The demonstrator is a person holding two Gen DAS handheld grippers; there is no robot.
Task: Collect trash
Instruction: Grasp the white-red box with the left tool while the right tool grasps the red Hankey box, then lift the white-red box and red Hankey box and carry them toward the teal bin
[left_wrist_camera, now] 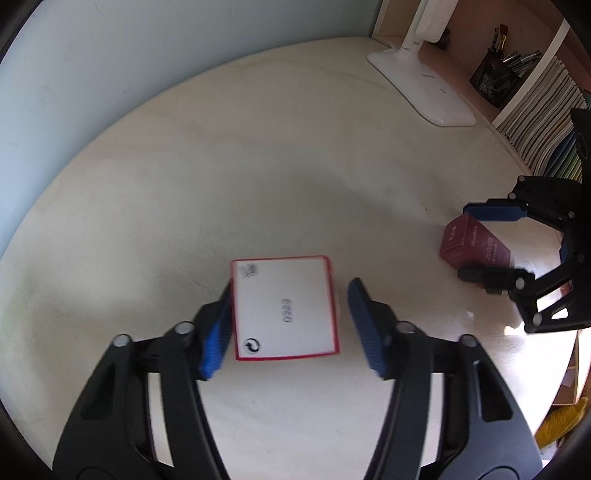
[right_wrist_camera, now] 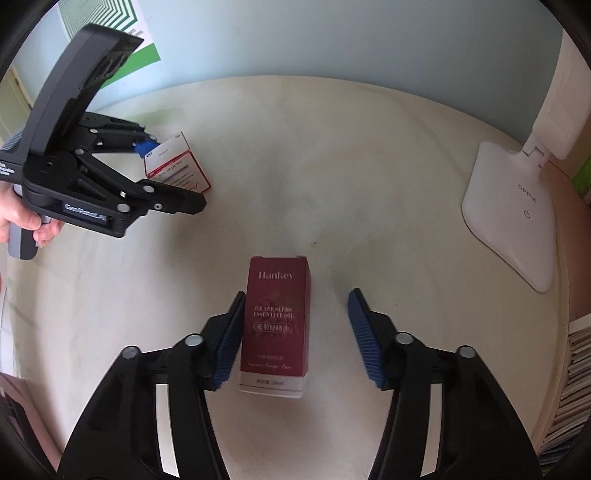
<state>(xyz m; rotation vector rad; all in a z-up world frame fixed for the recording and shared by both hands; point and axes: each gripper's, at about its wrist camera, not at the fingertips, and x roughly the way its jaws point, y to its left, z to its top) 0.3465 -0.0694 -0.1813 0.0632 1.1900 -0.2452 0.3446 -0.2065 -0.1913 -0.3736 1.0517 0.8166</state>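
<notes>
A white box with a red border [left_wrist_camera: 284, 308] lies on the cream table [left_wrist_camera: 258, 184]. My left gripper [left_wrist_camera: 291, 325] is open around it, its left pad touching the box's edge. The box also shows in the right wrist view [right_wrist_camera: 177, 168], with the left gripper [right_wrist_camera: 166, 173] around it. A dark red Hankey essential oil box [right_wrist_camera: 275, 325] lies between the jaws of my open right gripper [right_wrist_camera: 295, 336], its left pad against the box. The same box shows in the left wrist view [left_wrist_camera: 472, 245], with the right gripper [left_wrist_camera: 476, 243] straddling it.
A white desk lamp base [right_wrist_camera: 513, 218] stands at the right, also seen in the left wrist view [left_wrist_camera: 421, 86]. Shelves with stacked papers [left_wrist_camera: 543, 122] and a pen holder [left_wrist_camera: 496, 77] line the right side. A green and white poster [right_wrist_camera: 122, 26] hangs on the back wall.
</notes>
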